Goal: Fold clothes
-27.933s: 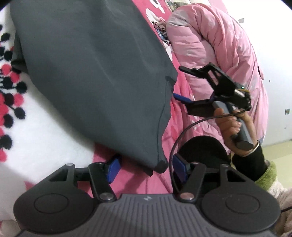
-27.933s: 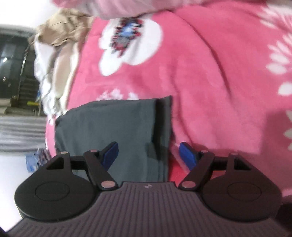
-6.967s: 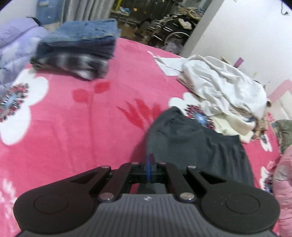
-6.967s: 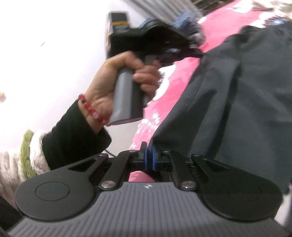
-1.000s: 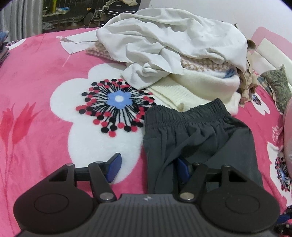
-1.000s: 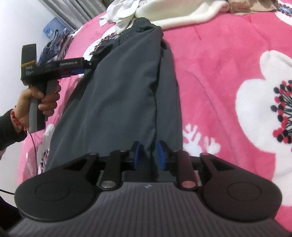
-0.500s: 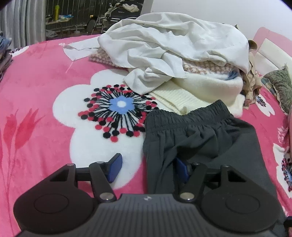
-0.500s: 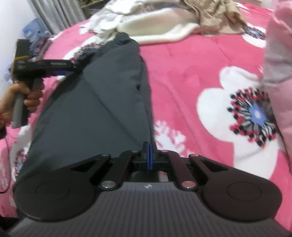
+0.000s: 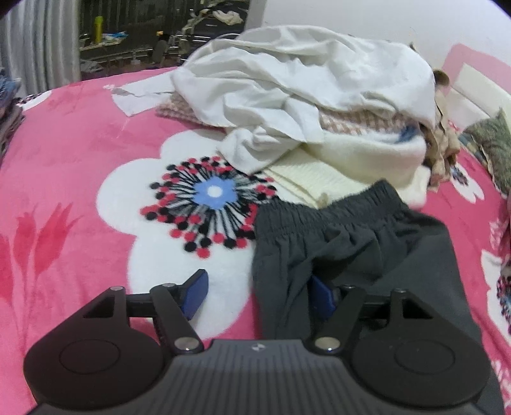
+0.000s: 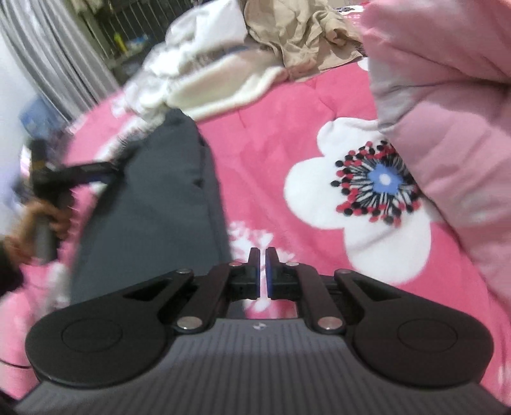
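A bed spread with a pink floral blanket (image 9: 64, 178) fills the room ahead of the claw, grey pleated curtains (image 10: 60, 60) hanging at far left beside a dark window (image 9: 153, 35), a plain white wall (image 9: 399, 22) beyond at right.

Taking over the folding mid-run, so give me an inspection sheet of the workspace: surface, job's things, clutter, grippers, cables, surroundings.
Surface: pink flowered blanket.
Job's things: dark grey trousers lying lengthwise, waistband at the far end.
Clutter: heap of white and cream clothes touching the waistband; pink quilt.
Grippers: left gripper opening, trouser edge between the jaws; right gripper shut, empty.
Cables: nothing seen.
Surroundings: grey curtain, white wall.
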The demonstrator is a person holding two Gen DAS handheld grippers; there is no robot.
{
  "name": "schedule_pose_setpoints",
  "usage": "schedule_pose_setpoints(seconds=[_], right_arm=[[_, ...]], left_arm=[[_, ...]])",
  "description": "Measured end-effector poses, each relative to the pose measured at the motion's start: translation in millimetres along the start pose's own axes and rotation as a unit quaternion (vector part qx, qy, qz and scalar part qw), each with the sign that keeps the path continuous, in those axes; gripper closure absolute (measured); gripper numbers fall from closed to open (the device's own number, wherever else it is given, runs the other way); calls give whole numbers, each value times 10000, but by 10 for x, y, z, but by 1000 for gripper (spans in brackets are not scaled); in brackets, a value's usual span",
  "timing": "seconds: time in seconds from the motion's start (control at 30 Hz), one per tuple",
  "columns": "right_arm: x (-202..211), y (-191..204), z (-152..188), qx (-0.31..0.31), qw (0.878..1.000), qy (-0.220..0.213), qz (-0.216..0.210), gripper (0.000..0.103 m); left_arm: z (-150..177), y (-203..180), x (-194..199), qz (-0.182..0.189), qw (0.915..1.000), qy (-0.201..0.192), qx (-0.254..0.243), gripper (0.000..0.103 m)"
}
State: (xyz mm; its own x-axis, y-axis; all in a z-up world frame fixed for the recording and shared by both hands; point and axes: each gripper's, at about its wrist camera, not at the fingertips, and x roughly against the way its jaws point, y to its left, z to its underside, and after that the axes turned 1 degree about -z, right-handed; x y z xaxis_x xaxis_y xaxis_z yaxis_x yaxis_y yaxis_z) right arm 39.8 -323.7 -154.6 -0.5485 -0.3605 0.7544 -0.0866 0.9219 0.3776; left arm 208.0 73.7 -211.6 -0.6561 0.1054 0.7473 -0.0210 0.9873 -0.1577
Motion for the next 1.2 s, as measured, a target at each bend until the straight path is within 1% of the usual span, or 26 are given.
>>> schedule_pose_setpoints(seconds=[0.07, 0.13, 0.17, 0.23, 0.3, 0.4, 0.5, 0.6, 0.67, 0.7, 0.73, 0.77, 0.87, 0.93, 0.97, 1.03, 1.13, 1.2], right_arm=[[118, -5, 71, -228, 9990, 130, -355, 96], [88, 47, 174, -219, 9967, 531, -575, 75], [50, 88, 244, -131, 9956, 731, -579, 72], [-38, 157, 380, 127, 9924, 1091, -558, 70], [-114, 195, 512, 308, 9895, 1346, -425, 70], [-182, 213, 654, 498, 9864, 1547, -239, 70], [-201, 220, 788, 633, 9833, 1691, -230, 70], [-210, 218, 928, 816, 9793, 1843, -183, 71], [-197, 234, 998, 928, 9781, 1861, -121, 77], [-176, 244, 1018, 974, 9782, 1831, -69, 91], [-142, 255, 1021, 1011, 9791, 1764, 3, 98], [-108, 266, 1025, 1047, 9799, 1696, 75, 102], [105, 300, 980, 1101, 9842, 1366, 219, 103], [260, 297, 948, 1067, 9870, 1169, 275, 103], [306, 287, 946, 1080, 9872, 1109, 372, 103], [309, 225, 953, 1081, 9861, 1111, 596, 103], [178, 120, 992, 1055, 9824, 1250, 901, 103], [80, 79, 1044, 1061, 9797, 1372, 1006, 103]], left_arm=[[-30, 29, 84, -9, 9999, -102, 22, 29], [-62, 52, 169, -47, 9998, -181, 14, 28], [-72, 64, 231, -106, 9997, -227, 27, 28], [-76, 90, 370, -213, 9992, -326, 62, 28], [-62, 121, 556, -216, 9991, -368, 49, 29], [72, 141, 858, -56, 9997, -182, -123, 29], [307, 148, 1194, 200, 9992, 116, -333, 29], [685, 118, 1530, 585, 9956, 449, -575, 29], [954, 73, 1713, 853, 9913, 666, -752, 29], [1080, 46, 1794, 965, 9889, 760, -839, 29], [1190, 14, 1856, 1042, 9868, 832, -922, 29], [1301, -17, 1921, 1121, 9845, 899, -1005, 29], [1592, -101, 2106, 1345, 9772, 1068, -1248, 29], [1714, -142, 2175, 1486, 9724, 1186, -1355, 29], [1769, -166, 2199, 1552, 9698, 1239, -1414, 29], [1860, -218, 2211, 1626, 9651, 1328, -1567, 29], [1986, -291, 2204, 1692, 9578, 1452, -1814, 29], [2063, -313, 2191, 1714, 9532, 1548, -1949, 29]])
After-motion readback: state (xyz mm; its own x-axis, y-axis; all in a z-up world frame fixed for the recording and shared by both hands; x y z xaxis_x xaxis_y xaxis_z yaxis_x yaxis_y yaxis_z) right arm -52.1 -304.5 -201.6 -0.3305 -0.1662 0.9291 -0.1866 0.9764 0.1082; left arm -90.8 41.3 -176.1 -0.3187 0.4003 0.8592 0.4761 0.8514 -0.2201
